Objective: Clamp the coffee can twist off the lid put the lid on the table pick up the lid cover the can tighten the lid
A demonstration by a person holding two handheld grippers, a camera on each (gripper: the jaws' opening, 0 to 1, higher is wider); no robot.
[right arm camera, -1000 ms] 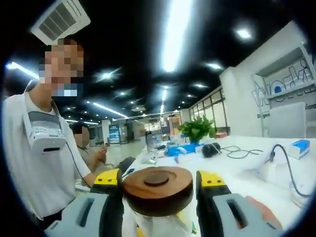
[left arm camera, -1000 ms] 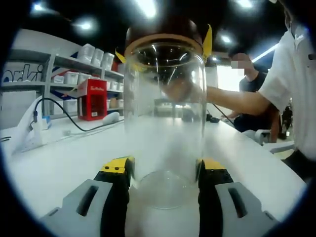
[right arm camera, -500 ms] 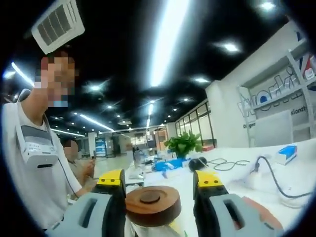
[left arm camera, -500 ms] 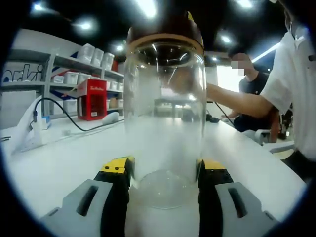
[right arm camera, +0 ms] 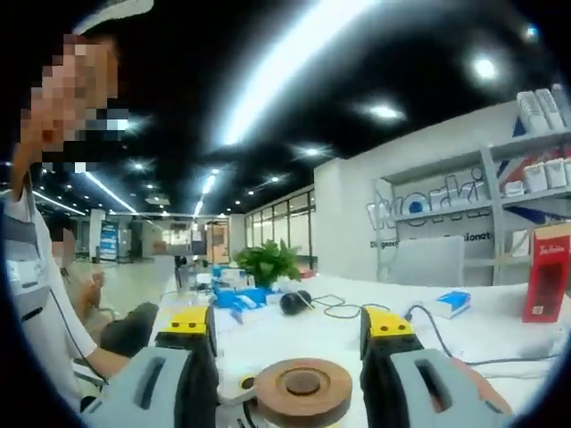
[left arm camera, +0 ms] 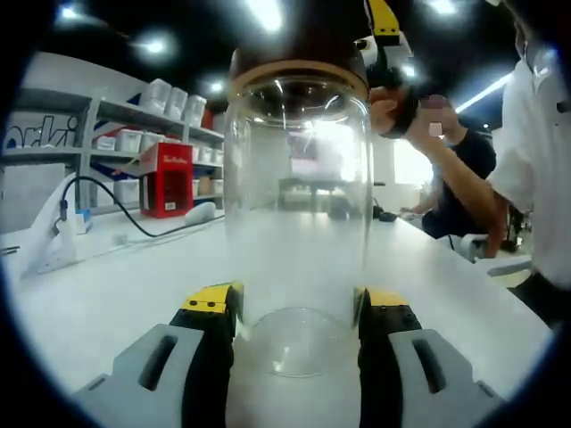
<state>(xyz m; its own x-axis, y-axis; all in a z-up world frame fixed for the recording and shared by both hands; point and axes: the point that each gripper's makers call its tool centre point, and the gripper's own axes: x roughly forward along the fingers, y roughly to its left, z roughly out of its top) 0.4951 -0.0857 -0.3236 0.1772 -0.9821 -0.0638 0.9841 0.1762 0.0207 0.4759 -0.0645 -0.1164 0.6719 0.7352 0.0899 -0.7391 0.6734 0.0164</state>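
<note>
A clear glass coffee can (left arm camera: 299,205) stands upright on the white table (left arm camera: 98,294). My left gripper (left arm camera: 297,314) is shut on its base, one yellow-tipped jaw on each side. A brown wooden lid (left arm camera: 299,46) sits on the can's mouth. In the right gripper view the same lid (right arm camera: 303,390) lies low between the jaws of my right gripper (right arm camera: 285,323), which stands open, wider than the lid and apart from it. From the left gripper view the right gripper (left arm camera: 385,34) hangs above and to the right of the lid, held by a hand (left arm camera: 401,111).
A red box (left arm camera: 167,178), a black cable (left arm camera: 134,218) and shelves with white tubs (left arm camera: 169,98) stand to the left. A person in a white shirt (left arm camera: 535,160) is at the right. Farther along the table are a plant (right arm camera: 268,261), a blue box (right arm camera: 452,303) and cables (right arm camera: 335,308).
My right gripper has come off the lid and risen up and away, its view tilting. The lid stays on the can. The left gripper and the can have not moved.
</note>
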